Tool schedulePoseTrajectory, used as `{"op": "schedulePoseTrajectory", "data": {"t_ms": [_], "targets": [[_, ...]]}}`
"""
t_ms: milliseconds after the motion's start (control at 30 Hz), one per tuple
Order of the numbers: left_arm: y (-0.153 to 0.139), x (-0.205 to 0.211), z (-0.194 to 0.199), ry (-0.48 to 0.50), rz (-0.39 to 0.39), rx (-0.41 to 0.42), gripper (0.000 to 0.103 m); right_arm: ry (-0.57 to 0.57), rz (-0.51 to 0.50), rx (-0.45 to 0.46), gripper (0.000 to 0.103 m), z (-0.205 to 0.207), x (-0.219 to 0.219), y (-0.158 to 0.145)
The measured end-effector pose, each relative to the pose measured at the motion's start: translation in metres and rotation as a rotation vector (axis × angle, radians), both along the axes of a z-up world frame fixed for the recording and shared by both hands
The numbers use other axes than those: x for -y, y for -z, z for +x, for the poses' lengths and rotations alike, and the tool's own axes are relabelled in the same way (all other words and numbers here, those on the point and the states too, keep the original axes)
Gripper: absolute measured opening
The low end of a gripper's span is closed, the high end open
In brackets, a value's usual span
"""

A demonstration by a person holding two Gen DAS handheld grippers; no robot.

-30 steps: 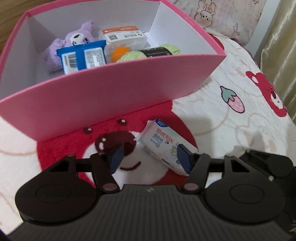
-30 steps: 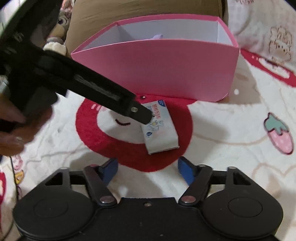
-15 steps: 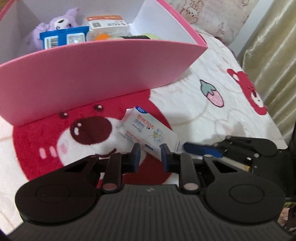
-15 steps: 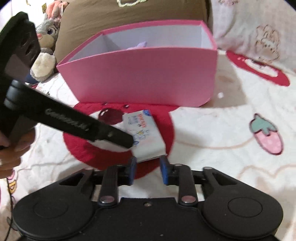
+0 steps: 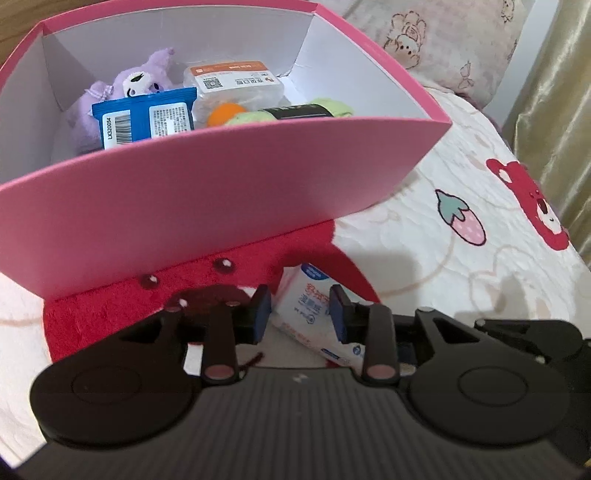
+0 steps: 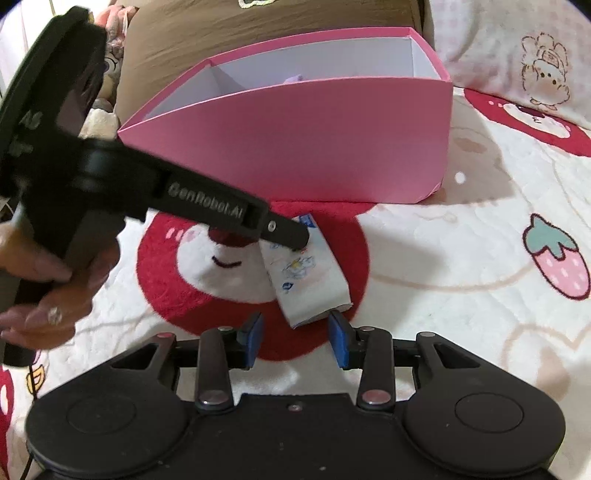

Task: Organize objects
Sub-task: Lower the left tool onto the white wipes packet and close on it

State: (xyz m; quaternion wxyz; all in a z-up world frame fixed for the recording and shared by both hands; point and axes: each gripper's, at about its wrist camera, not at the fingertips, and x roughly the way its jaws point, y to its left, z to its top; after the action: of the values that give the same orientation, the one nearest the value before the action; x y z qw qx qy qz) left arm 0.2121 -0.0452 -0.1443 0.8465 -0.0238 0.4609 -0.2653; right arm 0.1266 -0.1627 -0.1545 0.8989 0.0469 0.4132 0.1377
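A white tissue pack (image 5: 306, 304) (image 6: 306, 277) lies on the red bear face of the bedspread, just in front of the pink box (image 5: 221, 192) (image 6: 295, 147). My left gripper (image 5: 300, 314) hovers over the pack's far end with its jaws opening; its right pad overlaps the pack and neither pad squeezes it. In the right wrist view one of the left gripper's fingers (image 6: 284, 232) lies across that end. My right gripper (image 6: 297, 339) sits at the pack's near end, jaws opening, and the pack's corner is just ahead of its tips, untouched.
Inside the box are a purple plush (image 5: 129, 85), a blue packet (image 5: 147, 118), a white packet (image 5: 236, 81), an orange ball (image 5: 225, 112) and a green roll (image 5: 295, 110). A hand (image 6: 44, 280) holds the left gripper. A brown cushion (image 6: 258, 33) lies behind the box and a curtain (image 5: 554, 110) hangs at the right.
Both pairs of jaws narrowed almost to touching half a second ago and have since widened part way. The tissue pack still lies on the bedspread in the same spot.
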Motion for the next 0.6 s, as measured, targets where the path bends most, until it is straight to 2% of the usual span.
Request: {"op": "schedulePoseTrajectory", "data": {"t_ms": [267, 333, 367, 467, 533, 600], "targets": [[0.006, 0.008, -0.02, 0.023, -0.046, -0.16, 0.034, 0.047, -0.015, 0.007, 0.063, -0.006, 0.017, -0.005], [0.006, 0.01, -0.019, -0.01, -0.042, -0.165, 0.035, 0.046, 0.004, -0.001, 0.066, -0.003, 0.019, -0.002], [0.007, 0.009, -0.017, -0.03, -0.044, -0.168, 0.039, 0.046, 0.006, -0.003, 0.067, -0.002, 0.019, 0.0], [0.012, 0.007, -0.013, -0.082, -0.08, -0.181, 0.04, 0.036, -0.005, 0.014, 0.077, 0.002, 0.015, 0.005], [0.016, 0.006, -0.014, -0.104, -0.112, -0.192, 0.038, 0.034, -0.019, 0.031, 0.078, 0.004, 0.012, 0.009], [0.014, 0.008, -0.019, -0.104, -0.101, -0.169, 0.037, 0.029, -0.06, 0.053, 0.075, 0.002, 0.006, 0.011]]}}
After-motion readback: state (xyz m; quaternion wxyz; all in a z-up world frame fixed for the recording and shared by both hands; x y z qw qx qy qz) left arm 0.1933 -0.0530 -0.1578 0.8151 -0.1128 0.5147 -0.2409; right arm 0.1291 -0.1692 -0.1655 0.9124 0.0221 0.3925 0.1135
